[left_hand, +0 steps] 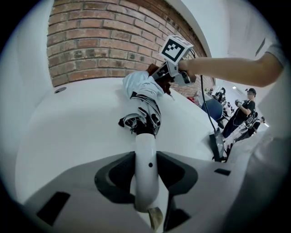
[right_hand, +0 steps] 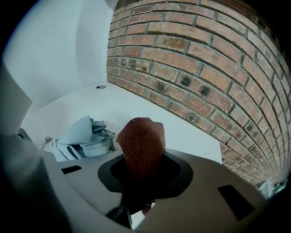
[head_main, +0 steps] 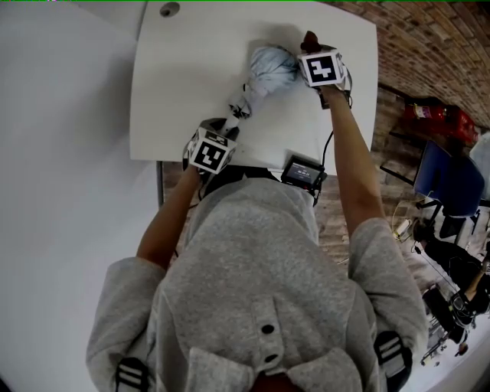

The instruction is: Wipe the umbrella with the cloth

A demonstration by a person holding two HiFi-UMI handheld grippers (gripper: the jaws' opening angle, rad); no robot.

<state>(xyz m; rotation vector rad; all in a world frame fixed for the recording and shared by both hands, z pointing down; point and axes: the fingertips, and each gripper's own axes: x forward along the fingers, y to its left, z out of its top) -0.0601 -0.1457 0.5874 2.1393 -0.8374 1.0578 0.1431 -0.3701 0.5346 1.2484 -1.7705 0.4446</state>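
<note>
Grey hooded top [head_main: 253, 268]; grey sleeves [head_main: 383, 260]; black cable [head_main: 330, 149].

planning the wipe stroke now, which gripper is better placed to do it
Right. The right gripper is shut on the cloth, close beside the umbrella and its folded fabric. The left gripper is occupied, clamped on the white handle and steadying it.

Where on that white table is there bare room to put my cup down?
The left half of the table is bare, between its left edge, the round hole and the umbrella. A narrow strip is free along the right edge, beyond the right gripper and cloth. The middle is crowded: the left gripper holds the umbrella there.
</note>
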